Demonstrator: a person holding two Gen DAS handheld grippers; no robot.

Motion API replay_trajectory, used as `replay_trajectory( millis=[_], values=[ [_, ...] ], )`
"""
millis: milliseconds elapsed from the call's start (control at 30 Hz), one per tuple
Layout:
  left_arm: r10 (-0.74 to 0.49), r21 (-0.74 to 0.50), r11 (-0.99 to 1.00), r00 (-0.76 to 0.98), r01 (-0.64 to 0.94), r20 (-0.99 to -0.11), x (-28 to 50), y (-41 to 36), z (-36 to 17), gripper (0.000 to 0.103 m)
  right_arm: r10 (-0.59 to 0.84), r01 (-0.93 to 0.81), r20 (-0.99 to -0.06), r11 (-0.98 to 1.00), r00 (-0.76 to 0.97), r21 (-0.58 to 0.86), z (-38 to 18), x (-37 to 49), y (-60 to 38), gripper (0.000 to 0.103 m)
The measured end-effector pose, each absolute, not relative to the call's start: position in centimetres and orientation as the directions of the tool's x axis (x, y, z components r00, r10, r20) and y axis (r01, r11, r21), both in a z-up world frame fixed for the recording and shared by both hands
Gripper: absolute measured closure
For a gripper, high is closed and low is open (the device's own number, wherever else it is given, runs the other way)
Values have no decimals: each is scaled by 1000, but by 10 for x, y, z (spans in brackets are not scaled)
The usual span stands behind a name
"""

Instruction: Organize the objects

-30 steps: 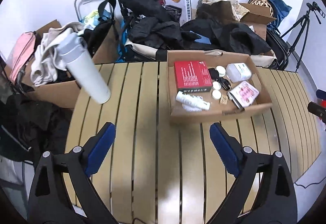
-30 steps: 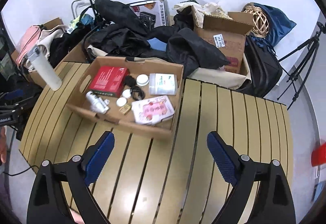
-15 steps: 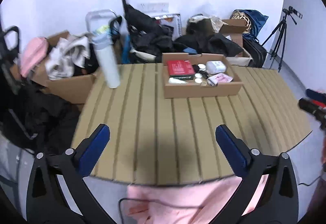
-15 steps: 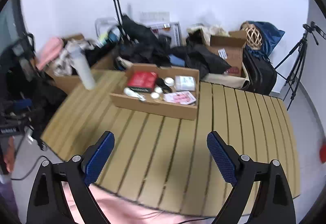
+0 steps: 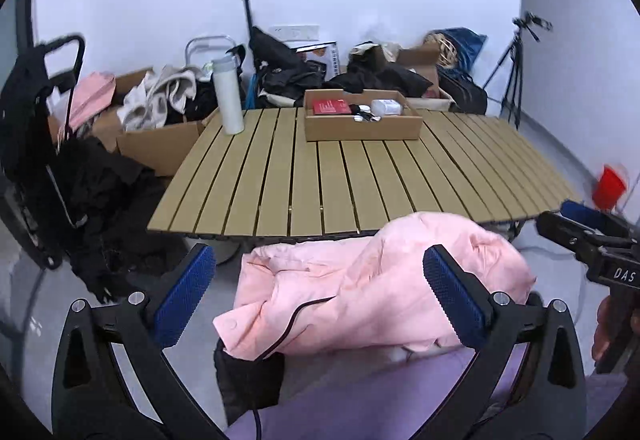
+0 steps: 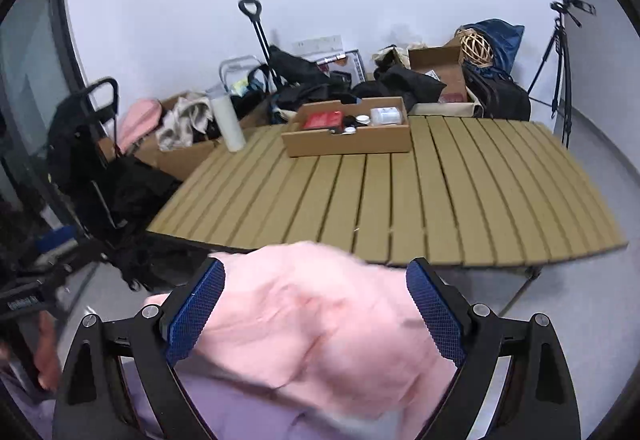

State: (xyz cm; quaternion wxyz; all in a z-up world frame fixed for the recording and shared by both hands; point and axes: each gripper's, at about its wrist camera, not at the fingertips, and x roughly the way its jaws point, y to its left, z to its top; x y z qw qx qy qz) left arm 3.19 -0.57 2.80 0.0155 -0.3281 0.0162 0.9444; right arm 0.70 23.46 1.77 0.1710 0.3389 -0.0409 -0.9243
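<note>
Crumpled pink fabric garment (image 5: 372,288) below near edge of slatted wooden table (image 5: 360,183), directly under both grippers.
Long axis approx. left-right. Left gripper (image 5: 320,292) and right gripper (image 6: 316,304) spread wide, empty, about equally near; jaws of left just been opening, nothing gripped.

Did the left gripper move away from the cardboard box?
Yes. The left gripper has pulled back: the cardboard box sat just beyond its fingers, and now the whole slatted table lies between them.
</note>
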Motion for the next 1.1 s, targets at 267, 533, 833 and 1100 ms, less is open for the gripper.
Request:
replay_trajectory(
  millis=[267, 533, 833, 1100],
  values=[
    [-7, 20, -1000, -784, -8, -621, 33, -7, 24, 0, -284, 286, -613, -953, -738, 98, 16, 11, 218, 9],
    [-7, 13, -1000, -783, -2, -622, 35, -7, 21, 0, -282, 265, -609, -957, -741, 120, 16, 14, 224, 9],
    [-8, 19, -1000, -784, -5, -620, 36, -6, 22, 0, -276, 271, -612, -957, -741, 103, 15, 15, 221, 9],
    [-6, 19, -1000, -787, -8, -617, 36, -7, 24, 0, -280, 278, -608, -955, -743, 100, 16, 16, 221, 9]
  ],
)
